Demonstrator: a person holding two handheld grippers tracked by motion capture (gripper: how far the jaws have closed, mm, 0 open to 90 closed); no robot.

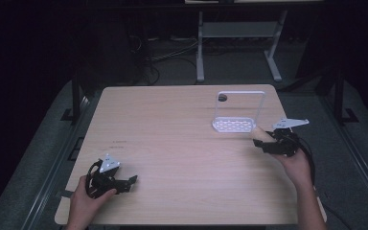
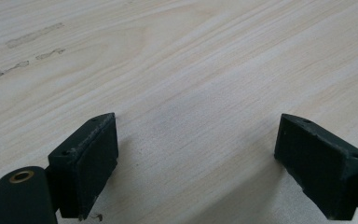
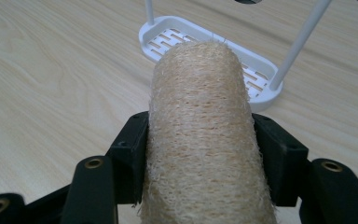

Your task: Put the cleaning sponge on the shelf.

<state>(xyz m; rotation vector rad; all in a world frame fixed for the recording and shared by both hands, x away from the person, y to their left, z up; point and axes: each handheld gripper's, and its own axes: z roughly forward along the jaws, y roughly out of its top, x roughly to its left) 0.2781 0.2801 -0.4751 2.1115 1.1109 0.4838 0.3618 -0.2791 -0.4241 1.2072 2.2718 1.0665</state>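
In the right gripper view we hold the loofah (image 3: 200, 135) between the pads of our right gripper (image 3: 200, 154), its long axis running straight out along the jaws toward the white slotted rack (image 3: 261, 100) just beyond its tip. Our left gripper (image 2: 196, 163) rests wide and empty (well apart, at the near left corner) over the wooden table (image 1: 172, 124).

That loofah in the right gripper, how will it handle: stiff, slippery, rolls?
The loofah looks fibrous and coarse, so it probably won't slip between the right gripper jaws. Its open weave suggests it is light and somewhat springy. The rounded form may roll if laid on the table rather than in the white rack.
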